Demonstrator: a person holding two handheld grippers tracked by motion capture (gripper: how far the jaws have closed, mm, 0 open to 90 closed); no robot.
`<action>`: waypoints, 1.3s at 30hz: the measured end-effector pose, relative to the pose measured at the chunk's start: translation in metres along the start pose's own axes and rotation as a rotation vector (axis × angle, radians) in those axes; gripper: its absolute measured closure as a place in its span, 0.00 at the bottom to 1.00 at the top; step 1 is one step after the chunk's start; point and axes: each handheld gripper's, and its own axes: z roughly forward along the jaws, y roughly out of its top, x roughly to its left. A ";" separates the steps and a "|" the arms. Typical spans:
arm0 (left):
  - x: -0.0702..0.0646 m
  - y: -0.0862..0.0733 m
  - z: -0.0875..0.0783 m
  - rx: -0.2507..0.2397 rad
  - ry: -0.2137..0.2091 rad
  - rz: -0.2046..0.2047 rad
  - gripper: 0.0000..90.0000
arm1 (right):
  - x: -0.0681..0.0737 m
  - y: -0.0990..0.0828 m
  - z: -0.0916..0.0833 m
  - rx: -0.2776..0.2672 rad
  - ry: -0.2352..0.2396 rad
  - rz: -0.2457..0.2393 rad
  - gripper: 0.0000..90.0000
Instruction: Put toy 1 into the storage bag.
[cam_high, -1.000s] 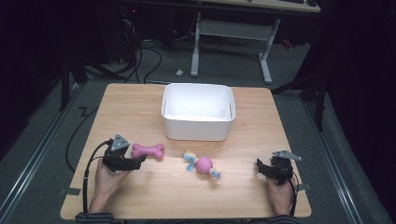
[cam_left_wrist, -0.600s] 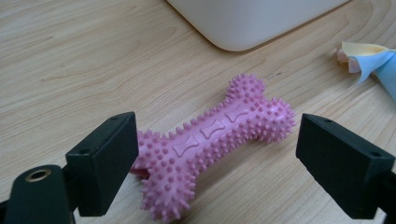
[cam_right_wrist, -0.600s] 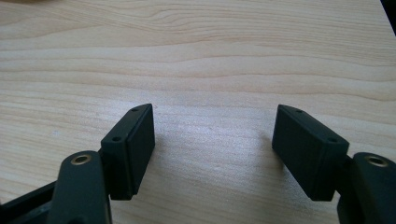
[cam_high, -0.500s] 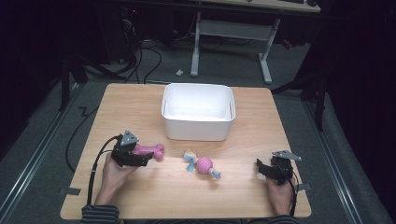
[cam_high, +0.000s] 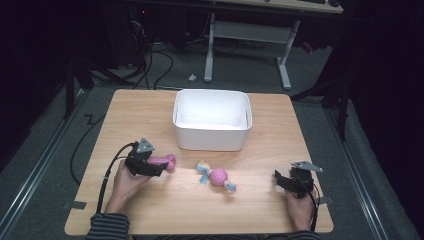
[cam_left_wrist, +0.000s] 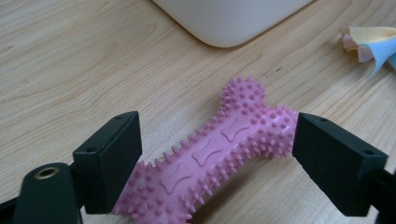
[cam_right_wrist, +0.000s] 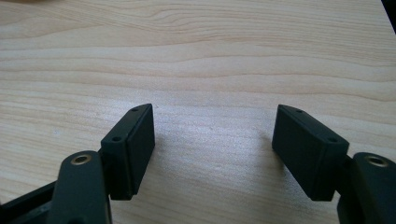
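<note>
Left gripper (cam_high: 161, 166) and right gripper (cam_high: 278, 180) both rest low, jaws spread wide

— Left side? My left hand-held gripper (cam_high: 159, 167) sits low on the desk (cam_high: 125, 115), jaws spread with the pink spiked bone (cam_left_wrist: 210, 156) lying slantwise between them. The white bin (cam_high: 212, 120) stands just beyond, its wall blocking any straight push forward.

— And toward the middle?

— Bare wood between the bone and the pink rope-and-ball toy (cam_high: 216, 176); narrow lane, passable.

— Right side?

— My right hand-held gripper (cam_high: 280, 181) has open desk between its parted jaws and ahead. The toy lies well apart to its left. Wide room right of the bin.
</note>
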 end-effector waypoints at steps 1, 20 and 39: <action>0.000 0.000 0.000 0.000 0.000 0.000 0.20 | 0.000 0.000 0.000 0.000 0.000 0.000 0.34; 0.005 -0.004 0.004 0.016 0.005 0.033 0.29 | 0.000 0.000 0.000 0.000 0.000 0.001 0.34; 0.011 -0.004 0.006 0.019 -0.024 0.075 0.27 | 0.000 0.000 0.000 0.000 0.001 -0.001 0.34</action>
